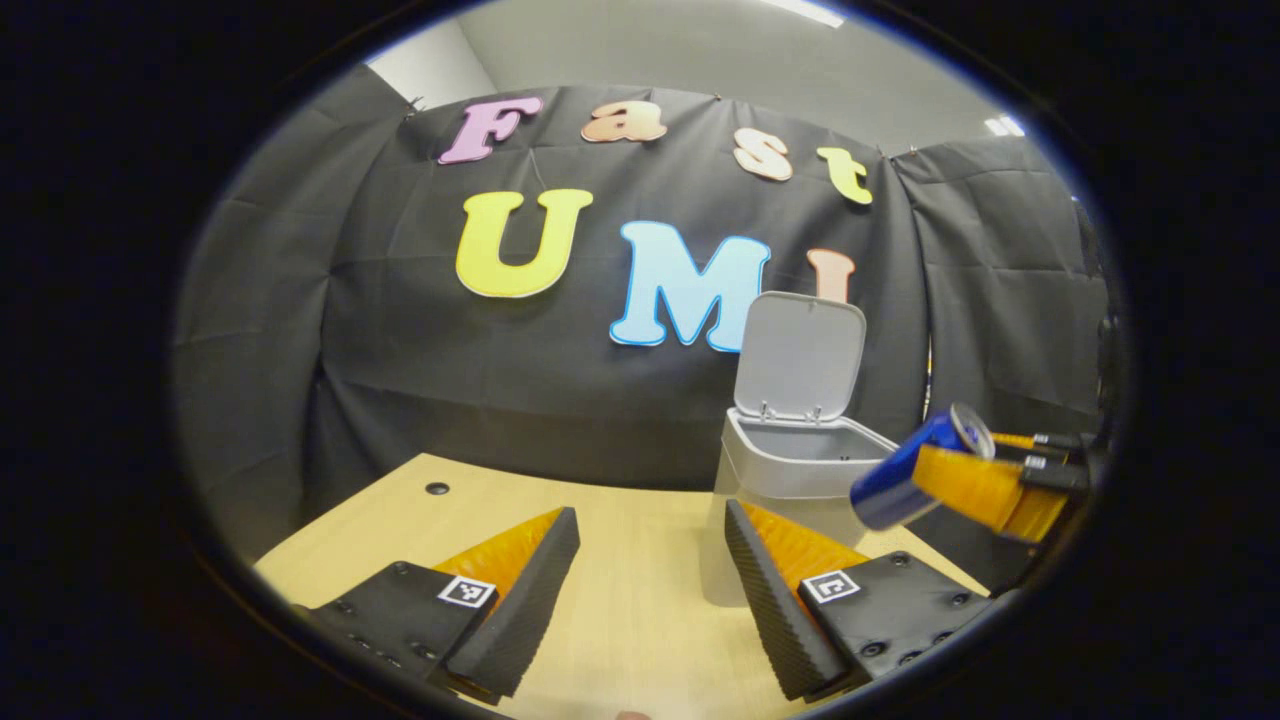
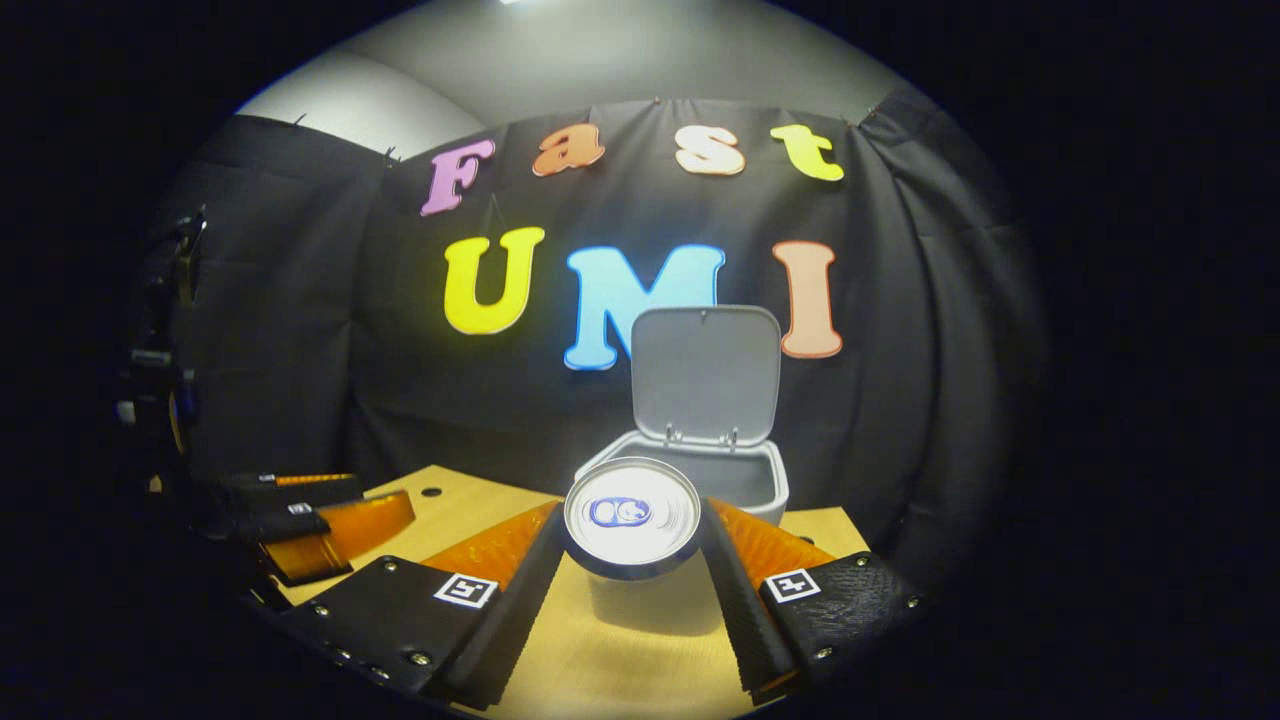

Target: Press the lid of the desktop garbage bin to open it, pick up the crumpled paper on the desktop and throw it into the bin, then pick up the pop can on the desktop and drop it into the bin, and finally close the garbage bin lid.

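The grey desktop bin (image 1: 790, 462) stands on the wooden table with its lid (image 1: 800, 352) raised upright. In the left gripper view my left gripper (image 1: 650, 560) is open over bare table, short of the bin. To the right of the bin in that view the right gripper (image 1: 985, 480) holds the blue pop can (image 1: 915, 468) tilted in the air, beside the rim. In the right gripper view the can's silver top (image 2: 631, 515) faces the camera between my right gripper's (image 2: 632, 545) fingers, with the bin (image 2: 745, 475) and its open lid (image 2: 706, 372) just behind. The bin's inside is hidden.
The wooden table (image 1: 640, 600) has a small round hole (image 1: 437, 488) near its far left. Black cloth walls stand close behind the bin. The left gripper (image 2: 320, 520) lies low at the left of the right gripper view.
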A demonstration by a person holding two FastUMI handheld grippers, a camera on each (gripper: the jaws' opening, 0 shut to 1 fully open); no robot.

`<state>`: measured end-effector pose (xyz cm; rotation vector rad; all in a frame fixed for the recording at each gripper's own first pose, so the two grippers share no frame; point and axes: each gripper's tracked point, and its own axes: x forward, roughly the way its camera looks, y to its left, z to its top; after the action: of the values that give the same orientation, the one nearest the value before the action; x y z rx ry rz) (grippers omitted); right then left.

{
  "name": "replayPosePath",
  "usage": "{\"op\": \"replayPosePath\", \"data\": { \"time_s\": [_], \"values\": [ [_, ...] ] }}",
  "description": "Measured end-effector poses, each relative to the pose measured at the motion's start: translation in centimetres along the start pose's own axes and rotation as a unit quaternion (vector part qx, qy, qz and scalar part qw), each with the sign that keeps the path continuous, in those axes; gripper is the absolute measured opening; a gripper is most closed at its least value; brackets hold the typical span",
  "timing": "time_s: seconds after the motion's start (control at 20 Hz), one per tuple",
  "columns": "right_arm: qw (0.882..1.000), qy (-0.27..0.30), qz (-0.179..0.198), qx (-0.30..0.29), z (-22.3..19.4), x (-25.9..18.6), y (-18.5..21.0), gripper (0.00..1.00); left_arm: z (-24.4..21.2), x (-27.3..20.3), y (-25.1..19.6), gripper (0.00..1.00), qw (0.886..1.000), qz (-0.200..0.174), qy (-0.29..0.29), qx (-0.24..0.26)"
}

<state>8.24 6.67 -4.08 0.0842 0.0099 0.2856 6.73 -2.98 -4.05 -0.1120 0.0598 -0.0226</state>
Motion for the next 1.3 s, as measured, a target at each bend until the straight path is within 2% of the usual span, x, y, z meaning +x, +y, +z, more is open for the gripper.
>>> {"op": "replayPosePath", "data": {
  "time_s": [0.05, 0.1, 0.2, 0.5, 0.65, 0.7, 0.75, 0.9, 1.1, 1.15, 1.3],
  "values": [
    [1.000, -0.021, -0.008, -0.004, 1.1, 0.5, -0.6, 0.82, -0.2, 0.1, -0.1, 0.95, 1.000, 0.000, 0.003, -0.001],
    [0.999, -0.036, -0.017, -0.008, 2.0, 1.1, -1.3, 0.82, -0.2, 0.1, -0.1, 1.00, 1.000, -0.001, 0.005, -0.002],
    [0.998, -0.055, -0.033, -0.017, 2.9, 2.3, -2.4, 0.82, -0.2, 0.2, -0.1, 0.89, 1.000, 0.000, 0.003, -0.003],
    [0.993, -0.058, -0.078, -0.064, 2.8, 4.9, -5.4, 0.82, 0.2, 0.2, 0.1, 0.89, 1.000, 0.002, -0.004, -0.001],
    [0.992, -0.046, -0.087, -0.085, 1.9, 5.7, -6.1, 0.82, 0.1, 0.2, 0.2, 0.89, 1.000, 0.005, -0.004, -0.003],
    [0.991, -0.041, -0.088, -0.090, 1.6, 6.1, -6.2, 0.82, 0.2, 0.1, 0.2, 0.95, 1.000, 0.006, -0.003, -0.003],
    [0.991, -0.040, -0.090, -0.093, 1.3, 6.2, -6.4, 0.82, 0.1, 0.1, 0.2, 0.89, 1.000, 0.006, -0.003, -0.003],
    [0.991, -0.026, -0.092, -0.094, 0.4, 7.1, -6.8, 0.82, 0.0, 0.1, 0.1, 1.00, 1.000, 0.007, -0.003, -0.001],
    [0.992, -0.009, -0.092, -0.088, -0.8, 7.3, -7.1, 0.82, 0.1, 0.1, 0.1, 0.92, 1.000, 0.010, -0.002, 0.003],
    [0.991, -0.007, -0.095, -0.089, -1.0, 7.4, -7.2, 0.82, 0.0, 0.1, 0.0, 0.95, 1.000, 0.011, -0.002, 0.003],
    [0.992, -0.001, -0.095, -0.085, -1.3, 7.7, -7.4, 0.83, 0.0, 0.0, -0.2, 0.95, 1.000, 0.010, -0.001, 0.006]
  ]
}}
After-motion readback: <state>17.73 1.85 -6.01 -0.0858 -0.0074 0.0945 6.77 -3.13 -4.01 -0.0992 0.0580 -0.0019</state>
